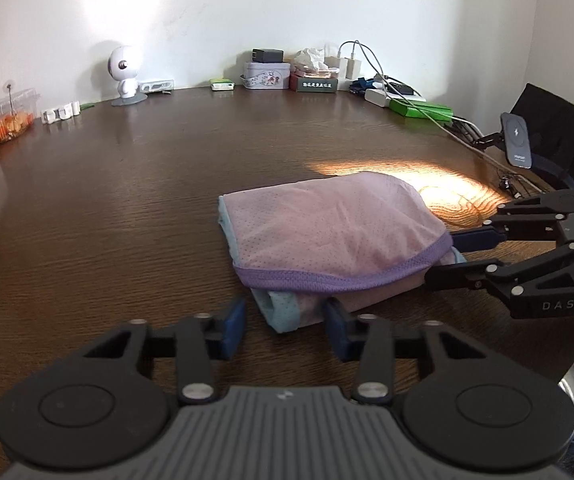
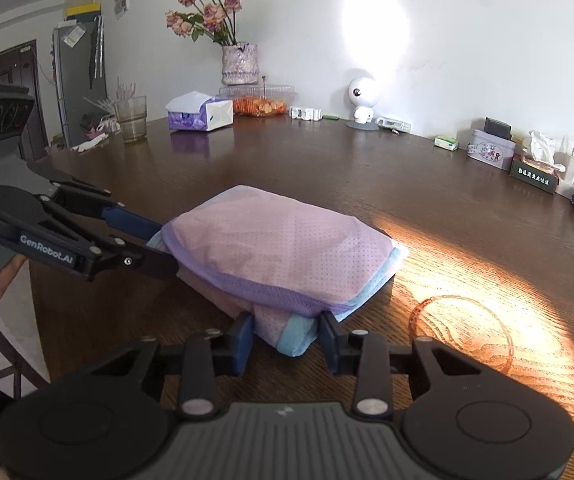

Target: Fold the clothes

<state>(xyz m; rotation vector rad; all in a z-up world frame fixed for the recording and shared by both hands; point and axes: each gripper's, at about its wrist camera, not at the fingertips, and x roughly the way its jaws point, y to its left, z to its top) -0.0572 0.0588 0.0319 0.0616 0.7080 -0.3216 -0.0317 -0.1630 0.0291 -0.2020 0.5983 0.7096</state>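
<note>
Step in hand: gripping the near edge of the folded mesh garment (image 1: 327, 232) to turn one more fold or square up the bundle.

Position: the garment lies flat on the dark wood table (image 1: 127, 200), just right of centre in the left wrist view.

- **Left gripper (image 1: 285, 328):** at 6 o'clock. Its jaws stand apart around the pale blue corner (image 1: 283, 312). One pad touches the cloth and a gap shows at the other.
- **Right gripper (image 2: 287, 338):** comes in from 3 o'clock in the left wrist view. In its own view both pads press the blue-edged corner, so it appears clamped.

Recommendation: close the left jaws fully on all layers before lifting. Raise both hands together and level, and keep the edge taut so the stack does not slide open.

Materials: thin pink perforated knit, soft and limp, puffed into a rounded pad. It has a denser purple binding (image 1: 307, 280) along the curved edge and light blue trim beneath. It will likely slip between layers. The tabletop is smooth, grained and slightly glossy.
</note>
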